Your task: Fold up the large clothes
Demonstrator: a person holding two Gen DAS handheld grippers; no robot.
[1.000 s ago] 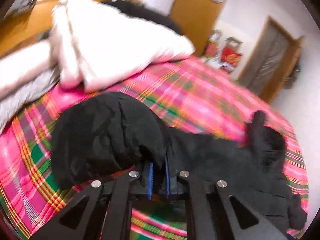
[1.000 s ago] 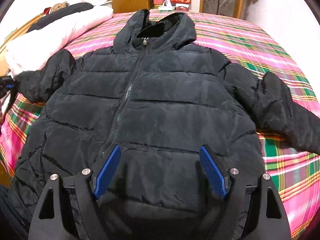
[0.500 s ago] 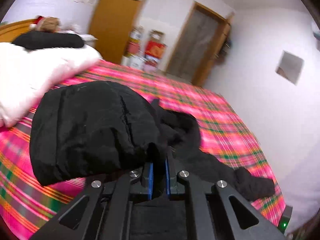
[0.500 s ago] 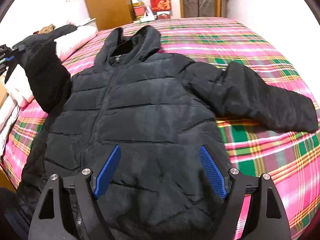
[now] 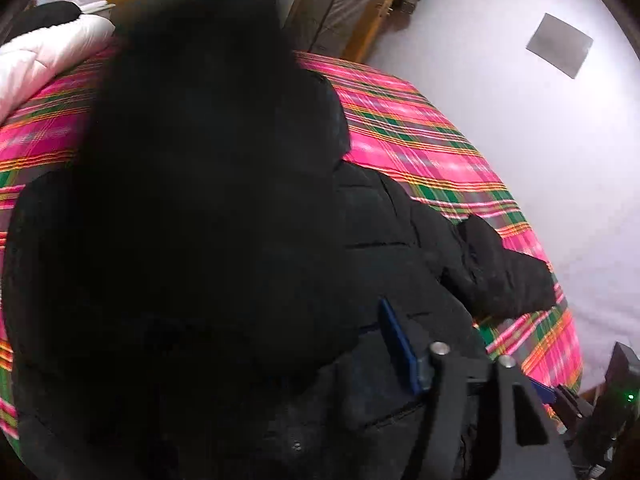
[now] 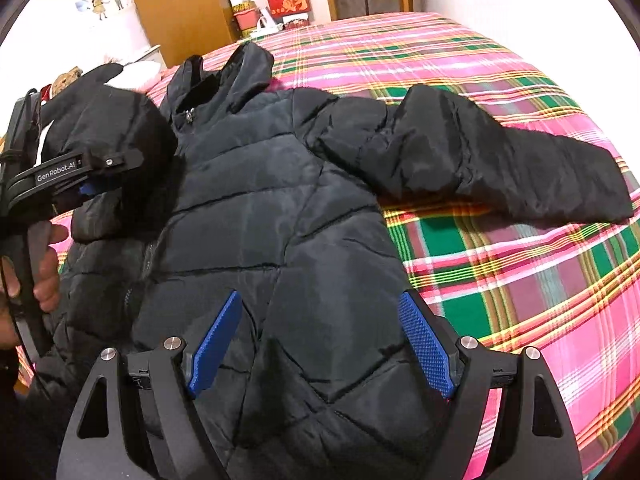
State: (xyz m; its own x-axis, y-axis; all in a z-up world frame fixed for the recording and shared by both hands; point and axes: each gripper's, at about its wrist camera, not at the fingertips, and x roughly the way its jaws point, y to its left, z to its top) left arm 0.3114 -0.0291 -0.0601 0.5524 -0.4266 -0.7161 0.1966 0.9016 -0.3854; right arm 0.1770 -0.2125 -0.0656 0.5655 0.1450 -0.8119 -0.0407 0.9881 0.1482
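A black hooded puffer jacket (image 6: 280,220) lies face up on the pink plaid bedspread (image 6: 520,280). One sleeve (image 6: 500,160) is spread out to the right. The other sleeve (image 6: 116,128) is bunched over the jacket's left chest, draped across my left gripper (image 6: 112,176). In the left wrist view that sleeve (image 5: 192,160) is a dark blur close to the lens. It hides one finger of my left gripper (image 5: 316,312), whose jaws are opening, and the blue pad (image 5: 396,348) that shows stands clear of the cloth. My right gripper (image 6: 320,340) hovers open over the jacket's lower front, empty.
A person's hand (image 6: 44,276) holds the left gripper's handle at the bed's left side. A white quilt (image 5: 44,56) is piled at the head of the bed. A wooden wardrobe (image 6: 180,8), boxes (image 6: 280,0) and a door (image 5: 340,4) stand beyond the bed. A white wall (image 5: 520,140) runs along the far side.
My left gripper swung the pinched sleeve from the bed's left side in over the jacket's chest, then its jaws parted. My right gripper drifted a little over the lower front, still open.
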